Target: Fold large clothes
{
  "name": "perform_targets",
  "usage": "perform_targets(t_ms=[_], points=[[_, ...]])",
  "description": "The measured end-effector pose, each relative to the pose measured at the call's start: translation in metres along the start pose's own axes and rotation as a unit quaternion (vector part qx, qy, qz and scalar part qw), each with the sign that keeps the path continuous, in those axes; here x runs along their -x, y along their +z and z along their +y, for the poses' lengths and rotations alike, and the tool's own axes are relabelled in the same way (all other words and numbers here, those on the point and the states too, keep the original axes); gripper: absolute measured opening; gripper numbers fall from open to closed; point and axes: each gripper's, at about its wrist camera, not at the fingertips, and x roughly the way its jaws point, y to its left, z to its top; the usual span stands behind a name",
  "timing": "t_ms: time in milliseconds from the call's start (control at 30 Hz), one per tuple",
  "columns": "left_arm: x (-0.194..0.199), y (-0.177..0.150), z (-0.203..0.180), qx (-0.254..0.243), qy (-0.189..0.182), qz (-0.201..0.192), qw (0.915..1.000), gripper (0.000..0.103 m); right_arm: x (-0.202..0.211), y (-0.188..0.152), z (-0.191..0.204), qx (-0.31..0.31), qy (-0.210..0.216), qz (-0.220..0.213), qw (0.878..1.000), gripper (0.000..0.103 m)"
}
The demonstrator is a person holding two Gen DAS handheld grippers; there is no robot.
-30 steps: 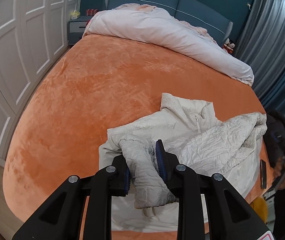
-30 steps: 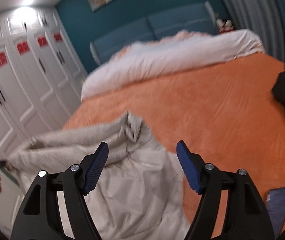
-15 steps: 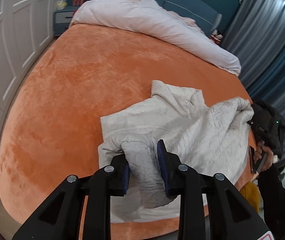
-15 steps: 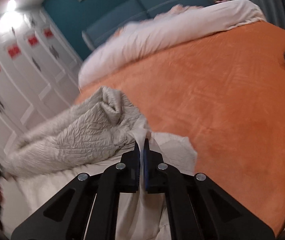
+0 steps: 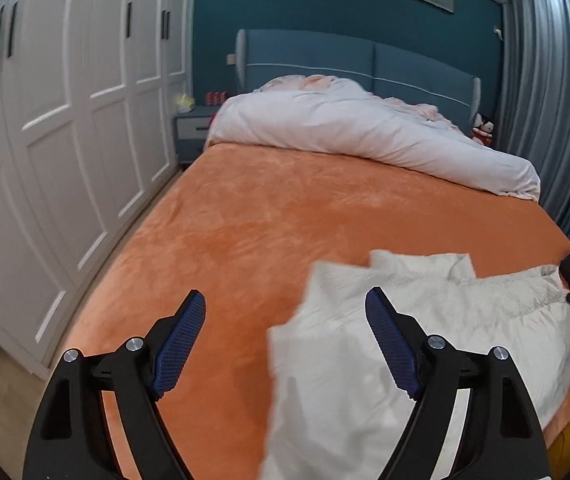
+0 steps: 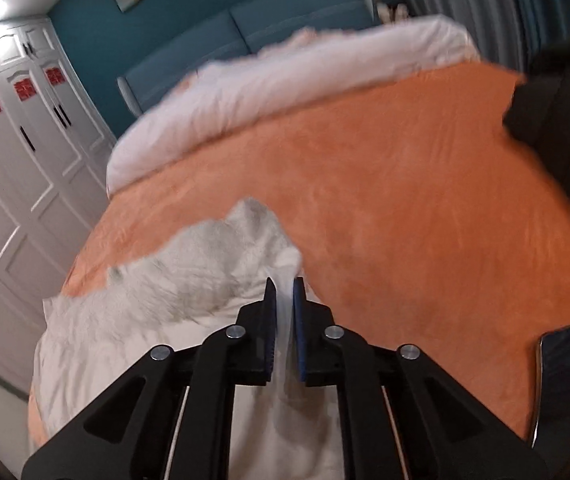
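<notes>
The left gripper (image 5: pixel 285 336) has its jaws spread wide, holding nothing, above the orange bedspread (image 5: pixel 245 232). The right gripper (image 6: pixel 283 312) is pinched nearly closed on a fold of the white quilted jacket (image 6: pixel 189 276), which lies at the bed's near edge

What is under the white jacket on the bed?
The white jacket lies on the orange bedspread, which shows all around it. Anything beneath the jacket itself is covered. The right tool pinches its fabric.
</notes>
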Motion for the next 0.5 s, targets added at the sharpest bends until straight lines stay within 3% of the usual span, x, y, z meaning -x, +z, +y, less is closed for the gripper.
perform_targets(t_ms=[100,167,267,400,500], points=[[-0.034,0.000,-0.042,-0.012,0.007,0.009,0.9999,0.080,0.004,-0.001,0.037,0.044,-0.004,-0.015,0.999,0.025],[-0.059,-0.002,-0.066,-0.010,0.014,0.021,0.9996,0.080,-0.002,-0.004,0.055,0.070,-0.013,-0.018,0.997,0.025],[-0.100,-0.010,-0.097,0.003,0.019,0.047,0.9987,0.080,-0.008,-0.006,0.070,0.102,-0.062,-0.046,0.992,0.025],[-0.129,-0.017,-0.102,0.006,0.030,0.065,0.9974,0.080,-0.002,0.008,0.047,0.046,-0.084,-0.088,0.992,0.025],[-0.148,-0.024,-0.092,0.018,0.034,0.083,0.9958,0.080,-0.008,0.013,0.034,0.023,-0.051,-0.067,0.996,0.025]])
